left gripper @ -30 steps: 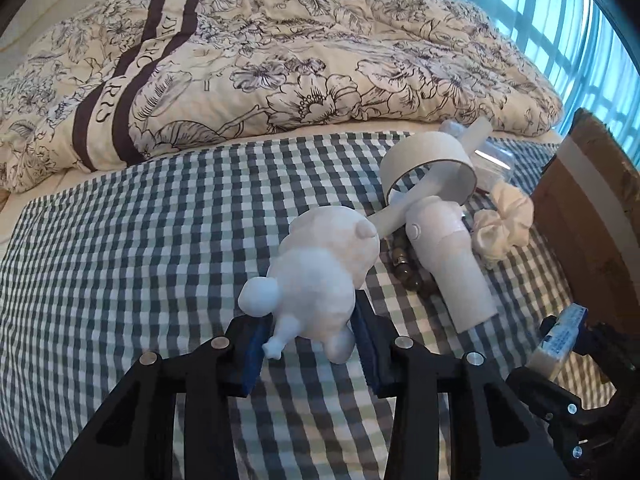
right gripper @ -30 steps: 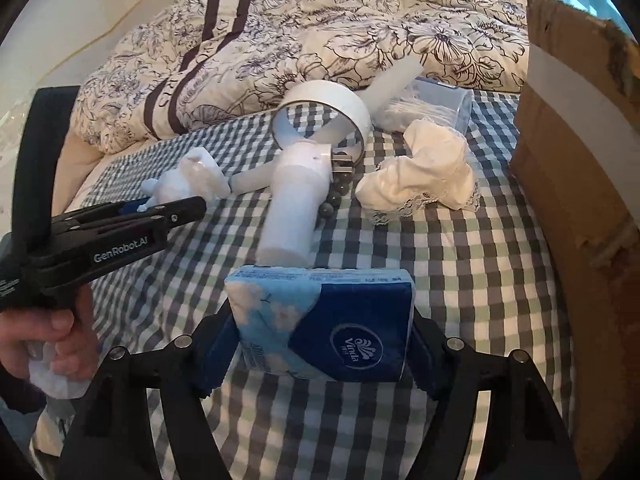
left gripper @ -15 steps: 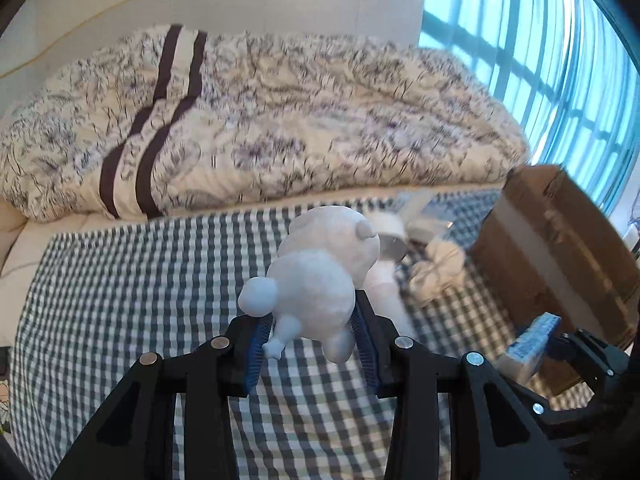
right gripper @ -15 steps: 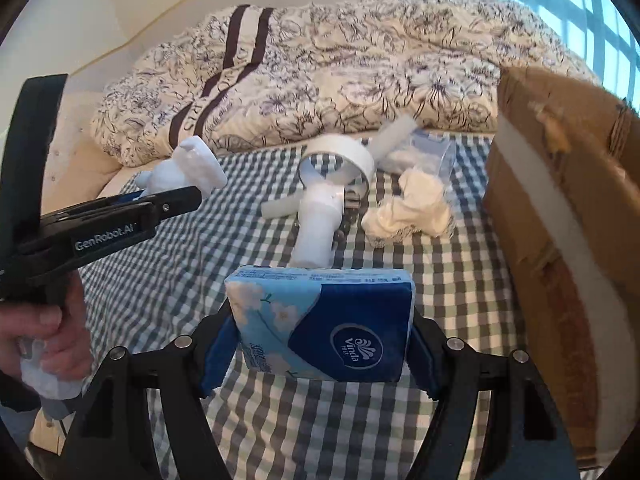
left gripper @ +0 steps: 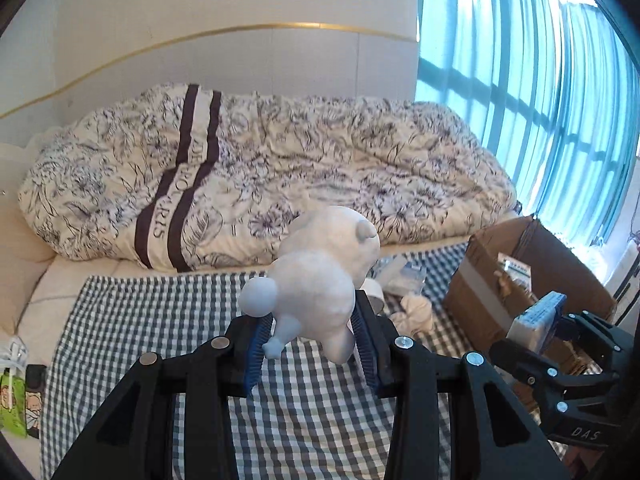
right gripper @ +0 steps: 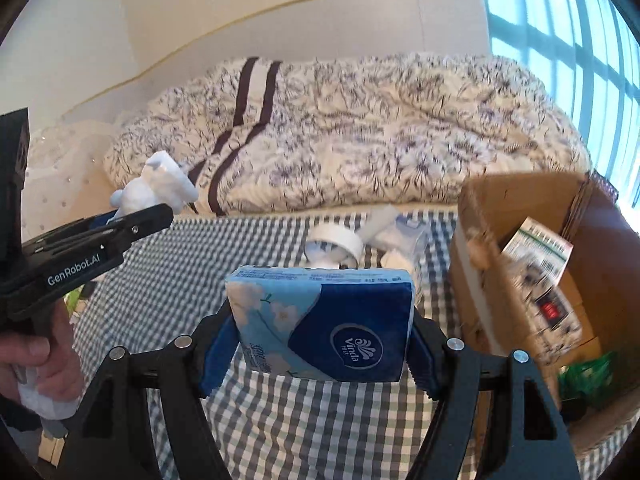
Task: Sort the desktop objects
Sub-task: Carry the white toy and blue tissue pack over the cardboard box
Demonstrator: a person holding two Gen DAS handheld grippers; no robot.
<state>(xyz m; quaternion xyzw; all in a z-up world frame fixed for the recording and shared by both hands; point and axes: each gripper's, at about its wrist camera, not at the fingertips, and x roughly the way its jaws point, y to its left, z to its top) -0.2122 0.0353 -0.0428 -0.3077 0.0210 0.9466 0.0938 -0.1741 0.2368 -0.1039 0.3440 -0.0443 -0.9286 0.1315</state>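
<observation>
Sorting is partway: the box [right gripper: 520, 264] beside the checked cloth [left gripper: 160, 312] is already holding packets, while tape [right gripper: 334, 242] and rags are waiting. I'm clamping the toy [left gripper: 316, 284] in my left gripper [left gripper: 312, 344] and the "Vinda" tissues [right gripper: 324, 320] in my right gripper [right gripper: 320, 356], both aloft.

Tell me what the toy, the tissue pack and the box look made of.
Toy: seemingly soft plush, white with a fuzzy matte surface. Tissue pack: thin plastic film, slightly glossy, printed blue. Box: brown corrugated cardboard, matte, with torn ragged edges.
</observation>
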